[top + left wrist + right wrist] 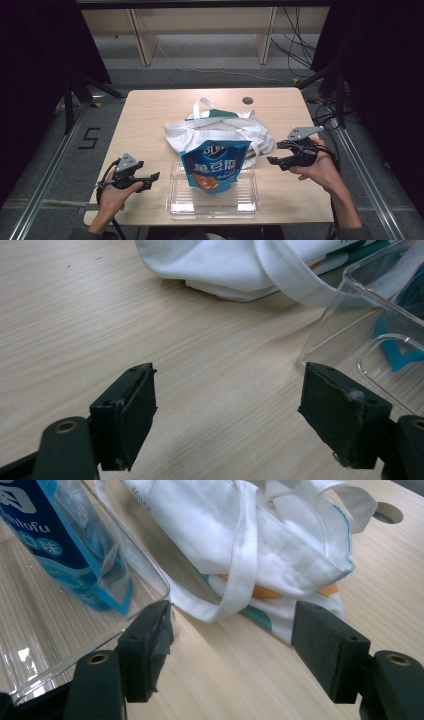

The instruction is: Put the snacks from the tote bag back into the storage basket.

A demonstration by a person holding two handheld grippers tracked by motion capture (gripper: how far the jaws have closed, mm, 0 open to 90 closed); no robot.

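A blue snack bag [216,167] stands in a clear plastic tray [180,200] at the table's front middle, leaning against a white tote bag [215,132] that lies behind it. My left gripper [152,177] rests low at the front left, pointing at the tray's left side. In the left gripper view it [227,415] is open over bare wood, with the tray corner [350,315] and the tote [220,265] ahead. My right gripper [272,161] is held right of the tote. It [232,645] is open, with nothing between its fingers, facing the tote's strap [240,565], the tray rim [145,570] and the snack bag [50,525].
The light wooden table [150,115] has a round cable hole [247,100] near its far edge. Bare wood lies left of the tote and along the right side. Black stands and cables surround the table on the floor.
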